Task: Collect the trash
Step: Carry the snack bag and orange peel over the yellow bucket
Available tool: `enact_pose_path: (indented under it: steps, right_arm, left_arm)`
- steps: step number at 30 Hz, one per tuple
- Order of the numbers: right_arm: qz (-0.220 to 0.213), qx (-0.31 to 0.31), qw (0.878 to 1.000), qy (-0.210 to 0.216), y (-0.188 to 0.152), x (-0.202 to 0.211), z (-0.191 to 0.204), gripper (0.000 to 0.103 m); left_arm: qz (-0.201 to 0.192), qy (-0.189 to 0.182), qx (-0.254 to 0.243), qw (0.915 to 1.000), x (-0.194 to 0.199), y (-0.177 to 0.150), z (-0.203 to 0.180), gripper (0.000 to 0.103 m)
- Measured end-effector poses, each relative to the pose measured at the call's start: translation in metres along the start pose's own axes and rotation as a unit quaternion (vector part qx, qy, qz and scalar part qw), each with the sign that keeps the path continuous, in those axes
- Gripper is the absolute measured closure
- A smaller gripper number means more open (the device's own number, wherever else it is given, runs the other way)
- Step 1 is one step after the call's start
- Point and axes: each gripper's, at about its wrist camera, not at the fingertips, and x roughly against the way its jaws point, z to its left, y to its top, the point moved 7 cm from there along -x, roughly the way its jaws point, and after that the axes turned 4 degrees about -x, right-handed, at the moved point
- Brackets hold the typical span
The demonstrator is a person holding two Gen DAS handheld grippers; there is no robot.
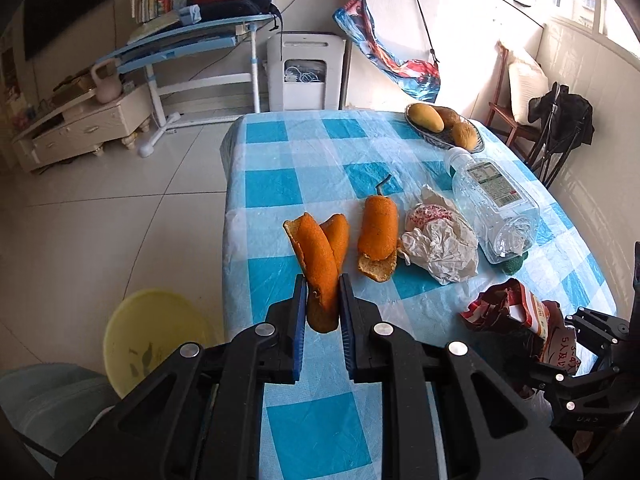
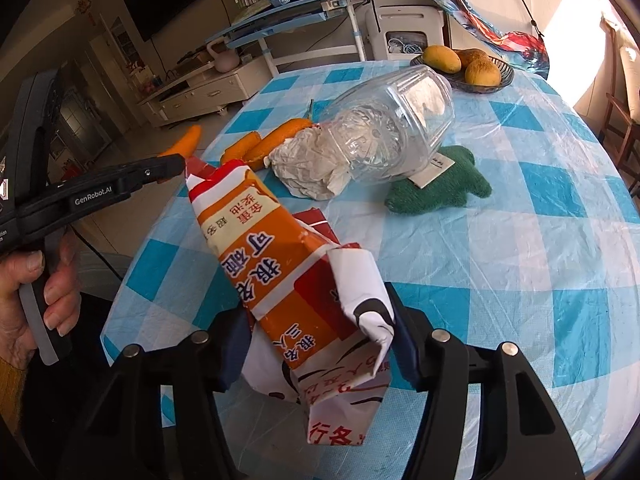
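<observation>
Our left tongs (image 1: 323, 300) gripped a peel (image 1: 318, 264); only this view showed a bin (image 1: 156, 332) left of them. Right tongs (image 2: 320, 344) clasped a leaflet (image 2: 296, 280).

Bare tablecloth (image 1: 304, 140) beyond the peels (image 1: 376, 224)

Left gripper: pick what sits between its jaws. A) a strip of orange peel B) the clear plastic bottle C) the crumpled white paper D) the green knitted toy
A: in the left wrist view the left gripper is closed on a strip of orange peel, while the plastic bottle, crumpled paper and green toy lie on the table.
</observation>
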Motion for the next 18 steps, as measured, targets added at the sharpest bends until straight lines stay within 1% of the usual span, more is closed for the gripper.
enact_pose_path:
  steps: [4,7,14,18]
  right_arm:
    - [-0.014,0.031,0.999,0.013,0.001,0.004,0.019,0.045]
    - [-0.017,0.055,0.998,0.017,0.0,0.003,0.033,0.044]
    - [-0.015,0.078,0.996,0.026,-0.003,-0.002,0.051,0.045]
    - [-0.021,0.089,0.995,0.033,0.001,0.002,0.062,0.045]
  left_arm:
    - [-0.016,0.014,0.056,0.9982,0.007,0.007,0.029,0.087]
    - [-0.024,0.023,0.084,0.9959,0.01,0.01,0.045,0.087]
    - [-0.033,0.039,0.115,0.9921,0.015,0.011,0.062,0.087]
    - [-0.036,0.053,0.14,0.988,0.018,0.01,0.075,0.087]
